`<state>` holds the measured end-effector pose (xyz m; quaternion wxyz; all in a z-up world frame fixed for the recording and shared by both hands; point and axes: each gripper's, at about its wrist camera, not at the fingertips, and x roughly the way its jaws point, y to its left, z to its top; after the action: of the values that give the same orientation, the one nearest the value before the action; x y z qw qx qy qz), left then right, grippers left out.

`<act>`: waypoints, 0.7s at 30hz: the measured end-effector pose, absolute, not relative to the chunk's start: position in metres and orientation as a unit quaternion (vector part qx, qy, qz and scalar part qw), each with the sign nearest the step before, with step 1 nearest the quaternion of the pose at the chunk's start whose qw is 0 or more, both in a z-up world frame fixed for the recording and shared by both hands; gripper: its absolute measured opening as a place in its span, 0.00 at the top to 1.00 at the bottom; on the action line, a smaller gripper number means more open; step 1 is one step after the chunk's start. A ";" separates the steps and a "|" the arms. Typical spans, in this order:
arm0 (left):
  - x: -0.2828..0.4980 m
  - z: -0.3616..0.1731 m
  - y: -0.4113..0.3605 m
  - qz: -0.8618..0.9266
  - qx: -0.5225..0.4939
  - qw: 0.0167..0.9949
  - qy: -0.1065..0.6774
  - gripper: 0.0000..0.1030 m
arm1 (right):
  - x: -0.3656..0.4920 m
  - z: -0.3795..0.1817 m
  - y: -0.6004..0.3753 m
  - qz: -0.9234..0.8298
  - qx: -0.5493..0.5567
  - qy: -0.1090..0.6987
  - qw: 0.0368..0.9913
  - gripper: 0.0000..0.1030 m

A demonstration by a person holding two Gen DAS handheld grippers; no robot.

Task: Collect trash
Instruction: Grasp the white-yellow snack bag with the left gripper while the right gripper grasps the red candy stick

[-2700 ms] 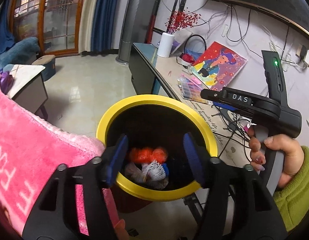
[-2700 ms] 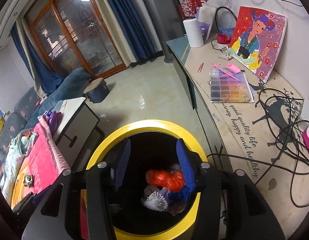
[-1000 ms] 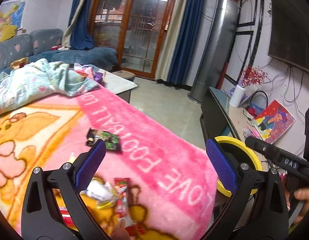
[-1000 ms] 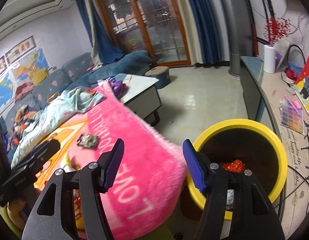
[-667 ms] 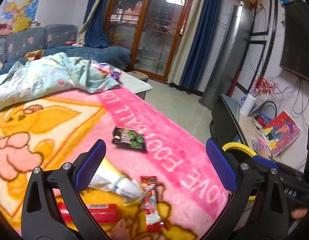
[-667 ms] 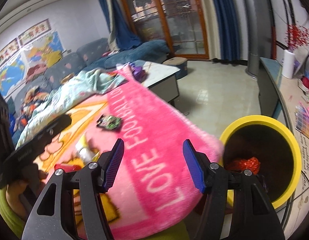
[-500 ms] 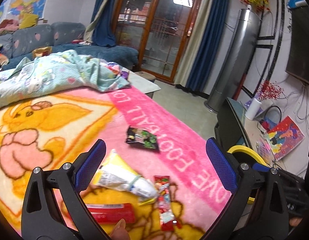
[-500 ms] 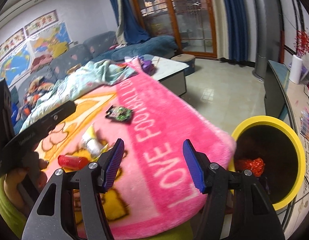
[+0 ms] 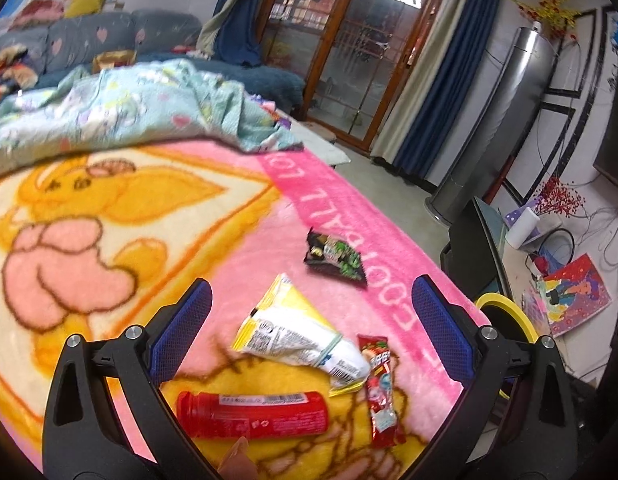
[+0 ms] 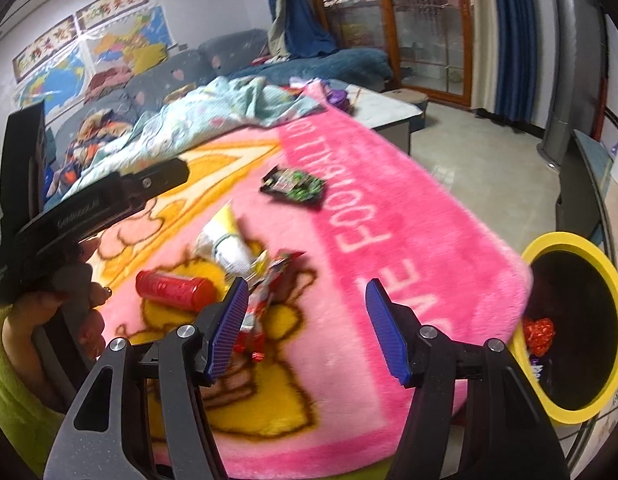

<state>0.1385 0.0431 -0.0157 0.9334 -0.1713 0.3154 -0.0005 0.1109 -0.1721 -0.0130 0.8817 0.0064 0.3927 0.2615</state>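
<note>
Four pieces of trash lie on the pink blanket near its edge by the bin: a red tube, a yellow-white wrapper, a red candy wrapper and, farther in, a dark green packet. In the right wrist view the candy wrapper is blurred and partly hidden behind the right gripper's left finger. Of the yellow bin the left wrist view shows only an arc of rim past the blanket's edge; the items inside it are too small to identify.

Both views looked straight down into the bin earlier; now they face the blanket, with the bin off to the right.

Both the left gripper and the right one have jaws standing apart with nothing between them. A crumpled pale blue quilt covers the blanket's far edge, with a sofa behind it.
</note>
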 end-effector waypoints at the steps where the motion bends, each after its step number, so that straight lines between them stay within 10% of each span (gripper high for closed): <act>1: 0.139 -0.019 0.047 0.001 -0.178 0.930 0.321 0.13 | 0.112 -0.015 -0.169 0.263 0.004 0.396 0.880 0.43; 9: 0.141 -0.042 0.060 -0.022 -0.231 0.902 0.365 0.40 | 0.118 -0.043 -0.141 0.287 -0.004 0.440 0.851 0.54; 21: 0.155 -0.065 0.042 -0.057 -0.273 0.865 0.417 0.44 | 0.132 -0.068 -0.147 0.297 0.028 0.472 0.830 0.86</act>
<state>0.1551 0.0423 -0.0651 0.8651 -0.2733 0.4167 -0.0573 0.1324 -0.1474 -0.0681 0.8298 0.0276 0.4716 0.2971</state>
